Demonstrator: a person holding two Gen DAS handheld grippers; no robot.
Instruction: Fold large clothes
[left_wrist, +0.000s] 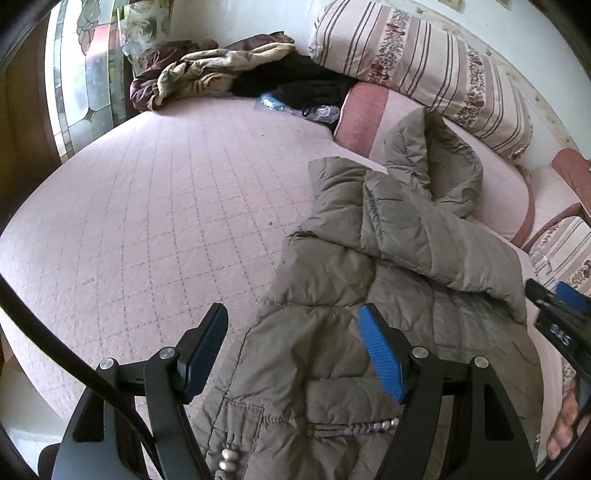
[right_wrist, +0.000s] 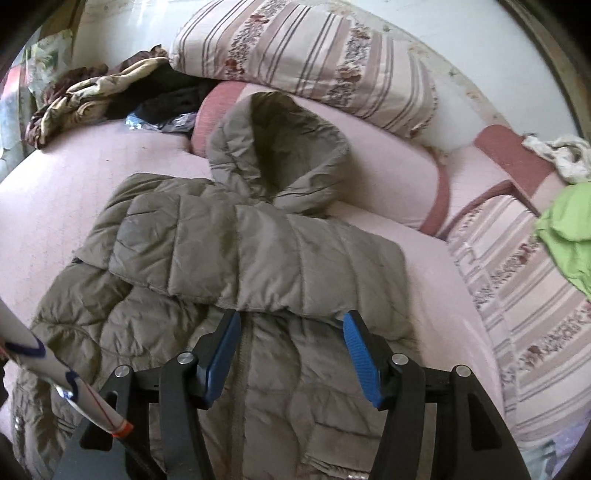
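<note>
Two hand-held grippers (left_wrist: 291, 354) (right_wrist: 291, 354) agape, empty, above one jacket (right_wrist: 236, 258); maybe three pillows.

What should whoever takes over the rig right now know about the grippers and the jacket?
Left gripper: open, empty, over the jacket's near left edge.
Right gripper: open, nothing between the pads, above the jacket's middle.
Puffer jacket: flat on the pink bed cover, hood toward the pillows.
Done: one sleeve folded across the chest.
Left: the other sleeve, then the body and hood.
</note>
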